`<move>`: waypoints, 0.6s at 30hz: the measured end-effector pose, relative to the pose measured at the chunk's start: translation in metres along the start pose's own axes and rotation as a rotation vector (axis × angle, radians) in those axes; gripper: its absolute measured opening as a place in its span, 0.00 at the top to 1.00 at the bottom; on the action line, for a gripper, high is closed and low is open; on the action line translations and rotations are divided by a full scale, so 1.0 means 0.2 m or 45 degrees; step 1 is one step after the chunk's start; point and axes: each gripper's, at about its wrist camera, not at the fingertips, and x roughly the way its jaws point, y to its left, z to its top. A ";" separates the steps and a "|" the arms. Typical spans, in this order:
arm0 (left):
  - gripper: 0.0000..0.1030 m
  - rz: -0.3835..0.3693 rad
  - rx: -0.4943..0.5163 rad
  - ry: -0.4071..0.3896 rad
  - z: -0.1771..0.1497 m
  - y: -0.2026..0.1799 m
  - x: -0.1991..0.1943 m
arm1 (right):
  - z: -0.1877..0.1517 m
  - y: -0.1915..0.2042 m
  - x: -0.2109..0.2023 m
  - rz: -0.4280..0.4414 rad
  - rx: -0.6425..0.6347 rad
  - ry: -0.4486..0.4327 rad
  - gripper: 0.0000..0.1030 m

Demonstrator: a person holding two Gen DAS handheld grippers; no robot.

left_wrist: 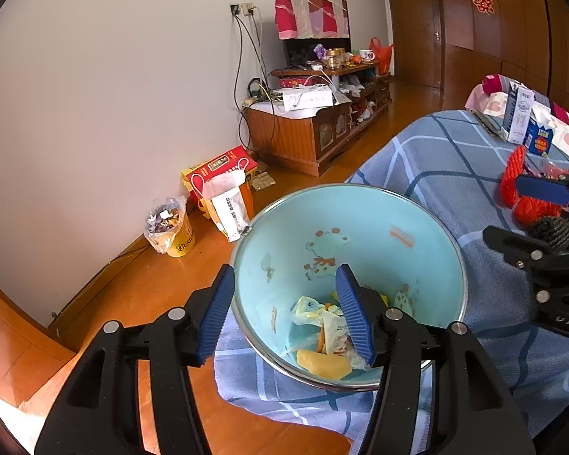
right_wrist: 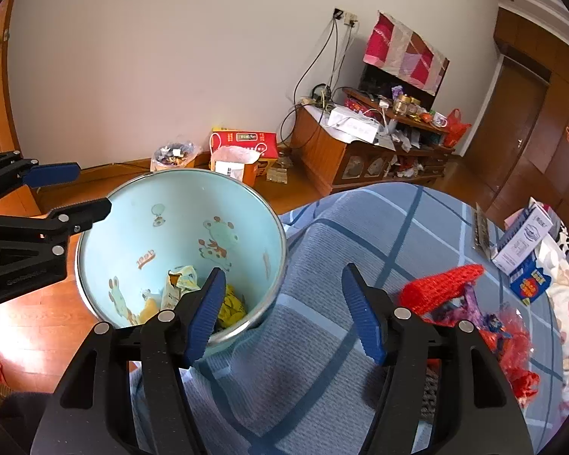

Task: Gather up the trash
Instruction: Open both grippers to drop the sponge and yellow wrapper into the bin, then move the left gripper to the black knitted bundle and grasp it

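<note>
A light blue bin (left_wrist: 360, 212) with cartoon prints stands at the edge of the bed; in the right wrist view its inner wall (right_wrist: 178, 220) faces me. Crumpled wrappers (left_wrist: 322, 337) and yellow scraps (right_wrist: 231, 305) lie in its bottom. My left gripper (left_wrist: 284, 303) is open, its jaws either side of the bin's near rim, empty. My right gripper (right_wrist: 284, 307) is open and empty over the blue checked bedspread (right_wrist: 360, 235), beside the bin. Red mesh trash (right_wrist: 444, 288) and purple wrappers (right_wrist: 470, 303) lie on the bed to its right; the mesh also shows in the left wrist view (left_wrist: 527, 197).
A blue-and-white carton (right_wrist: 523, 250) lies on the bed at the right. On the wooden floor by the wall stand a yellow bucket with a bag (left_wrist: 170, 227), a red box (left_wrist: 223, 170) and a cluttered TV cabinet (left_wrist: 315, 129).
</note>
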 end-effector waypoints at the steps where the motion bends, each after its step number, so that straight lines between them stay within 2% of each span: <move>1: 0.46 -0.004 0.008 0.002 0.00 -0.01 0.00 | -0.01 -0.01 -0.01 -0.004 0.003 -0.003 0.37; 7: 0.44 -0.046 0.086 0.016 -0.02 -0.16 0.02 | -0.13 -0.19 -0.16 -0.080 0.079 -0.025 0.36; 18: 0.44 -0.182 0.232 -0.022 0.01 -0.56 -0.03 | -0.52 -0.69 -0.41 -0.323 0.349 0.018 0.32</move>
